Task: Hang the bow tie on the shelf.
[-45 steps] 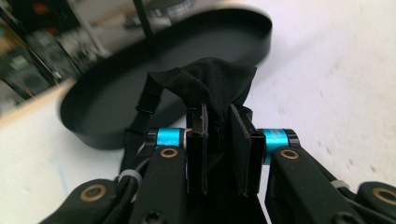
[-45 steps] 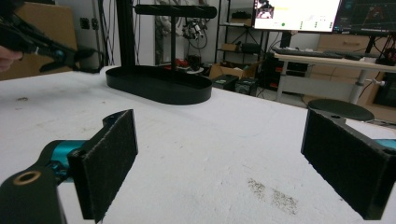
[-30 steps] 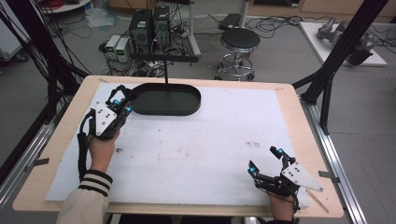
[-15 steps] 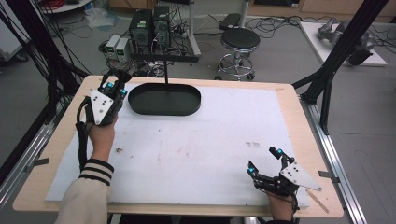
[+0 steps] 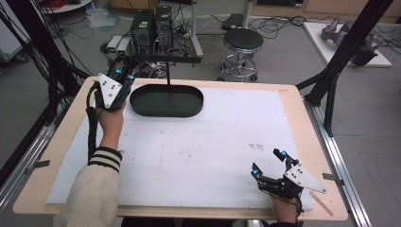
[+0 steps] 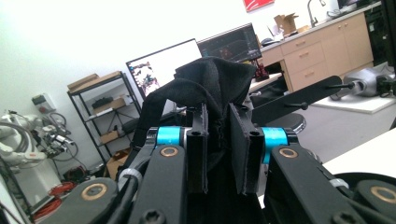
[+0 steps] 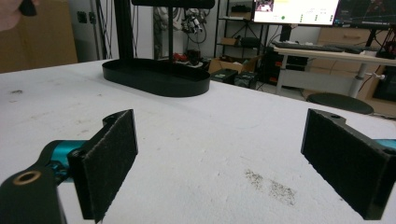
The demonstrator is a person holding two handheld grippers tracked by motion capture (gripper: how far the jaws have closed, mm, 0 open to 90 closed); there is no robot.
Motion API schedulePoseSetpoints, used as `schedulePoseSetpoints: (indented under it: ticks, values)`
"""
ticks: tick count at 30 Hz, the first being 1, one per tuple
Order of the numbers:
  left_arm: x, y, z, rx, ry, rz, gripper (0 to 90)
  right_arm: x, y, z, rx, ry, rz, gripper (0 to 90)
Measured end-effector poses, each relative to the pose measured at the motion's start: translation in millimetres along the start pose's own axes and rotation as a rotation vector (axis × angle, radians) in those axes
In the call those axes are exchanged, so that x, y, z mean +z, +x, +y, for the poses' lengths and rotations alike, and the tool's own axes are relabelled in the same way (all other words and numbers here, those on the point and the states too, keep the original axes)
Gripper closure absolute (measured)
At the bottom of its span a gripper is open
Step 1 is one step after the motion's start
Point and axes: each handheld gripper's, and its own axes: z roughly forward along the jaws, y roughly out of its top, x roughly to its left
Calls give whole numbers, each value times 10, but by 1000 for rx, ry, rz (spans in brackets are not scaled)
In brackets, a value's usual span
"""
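While my left tongs (image 6: 217,140) are pinching a black cloth (image 6: 210,81) at ten o'clock beside the stand (image 5: 166,99), I am keeping it high to drape cleanly; right tongs (image 5: 269,163) are idling open at five o'clock.

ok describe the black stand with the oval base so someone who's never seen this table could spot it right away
On the white mat that covers the wooden table, look to the far edge, left of centre. There sits a shallow black oval tray with a raised rim, and a thin black post rises from it to a crossbar. It is the one dark fixture standing on the mat, just right of the raised left gripper.
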Motion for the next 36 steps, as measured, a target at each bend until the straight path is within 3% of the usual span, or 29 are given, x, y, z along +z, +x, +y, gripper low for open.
schedulePoseSetpoints:
  ticks: [10, 11, 16, 25, 29, 36]
  values:
    - [346, 15, -102, 5, 31, -9, 773, 6, -24, -7, 3, 0, -2, 99]
    - [401, 22, -130, -11, 52, -9, 773, 1, -20, -3, 9, -2, 1, 99]
    - [526, -18, -204, 4, 82, -12, 773, 2, -24, -3, 10, -2, 0, 99]
    - [658, -45, -313, -8, 134, -36, 772, -8, -29, -3, 13, -5, -2, 99]
    - [702, -81, -401, -10, 179, -56, 771, -9, -38, -9, 14, -3, -4, 99]
    - [734, -114, -459, -6, 196, -74, 769, -15, -42, -9, 17, -2, -4, 99]
